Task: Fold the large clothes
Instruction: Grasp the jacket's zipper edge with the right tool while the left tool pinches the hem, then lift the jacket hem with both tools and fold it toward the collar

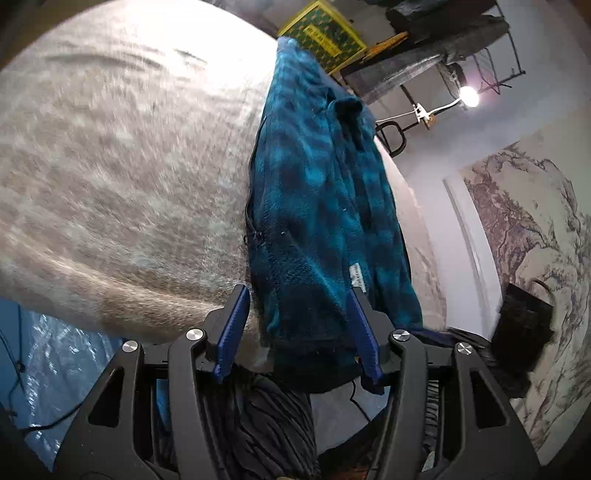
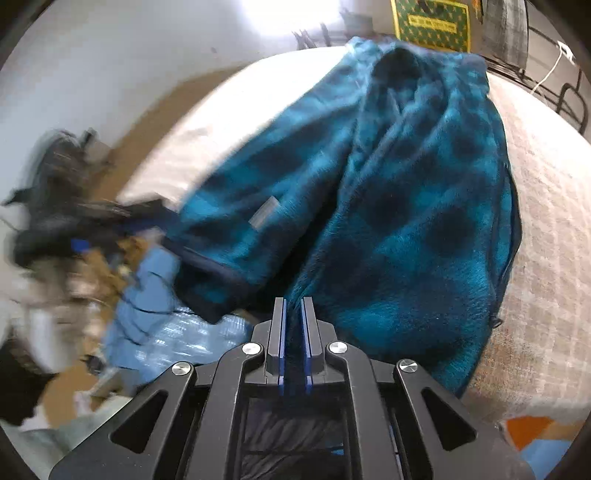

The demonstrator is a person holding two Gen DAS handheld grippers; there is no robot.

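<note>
A blue plaid fleece jacket (image 1: pixel 317 206) lies bunched lengthwise on a beige bed cover (image 1: pixel 110 166). Its dark hem hangs over the near edge of the bed. In the left wrist view my left gripper (image 1: pixel 297 293) straddles that hem with its jaws apart. The left pad stands clear of the cloth, beside the zipper edge, and the right finger lies against the fleece. In the right wrist view the jacket (image 2: pixel 406 206) fills the middle, one sleeve flopped to the left. My right gripper (image 2: pixel 293 301) is nearly closed, pinching a ridge of the fleece between its blue pads.
A yellow-and-green box (image 1: pixel 321 33) sits beyond the far end of the bed, beside a metal rack and a lit clamp lamp (image 1: pixel 469 96). Blue plastic wrap (image 2: pixel 177 332) and dark bags (image 2: pixel 55 177) clutter the floor to the left in the right wrist view. A painted wall (image 1: pixel 535 240) stands to the right in the left wrist view.
</note>
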